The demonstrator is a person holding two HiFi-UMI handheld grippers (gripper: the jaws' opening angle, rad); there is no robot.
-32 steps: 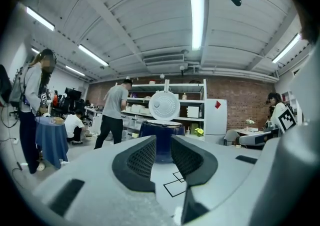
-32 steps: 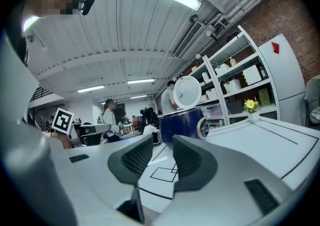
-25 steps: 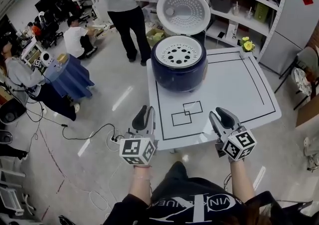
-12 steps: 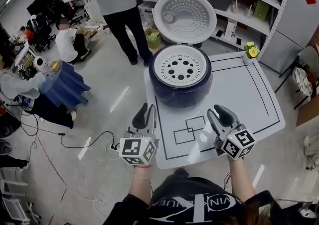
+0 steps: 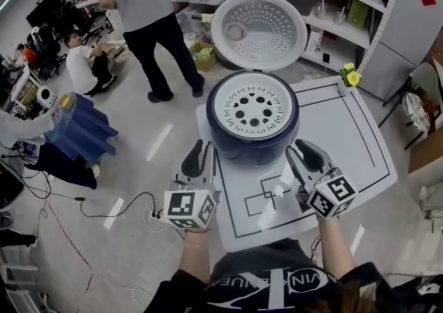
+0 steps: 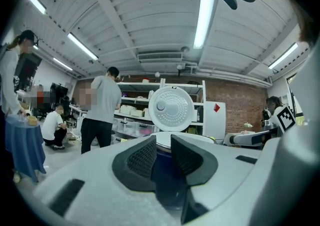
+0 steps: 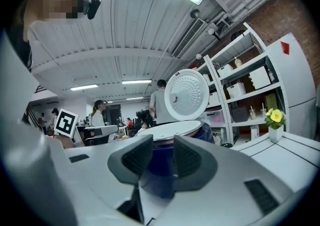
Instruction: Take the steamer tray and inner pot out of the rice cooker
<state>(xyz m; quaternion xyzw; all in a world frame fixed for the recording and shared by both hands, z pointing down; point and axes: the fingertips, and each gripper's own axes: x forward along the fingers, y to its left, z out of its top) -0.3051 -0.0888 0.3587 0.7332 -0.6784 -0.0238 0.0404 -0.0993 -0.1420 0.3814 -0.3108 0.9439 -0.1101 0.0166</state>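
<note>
The left gripper (image 5: 205, 152) and right gripper (image 5: 304, 152) are hovering empty, jaws standing apart. Just ahead, between both jaws, the dark blue rice cooker (image 5: 252, 142) is sitting on the white surface (image 5: 346, 145). The white, round-holed steamer tray (image 5: 253, 105) is lying in its mouth, with the lid (image 5: 258, 28) standing open beyond.

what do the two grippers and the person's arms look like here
Both the left gripper and right gripper have light grey bodies, two jaws with dark textured pads, and a white cube with black square markers at the back. The person wears a black top with white print.
</note>
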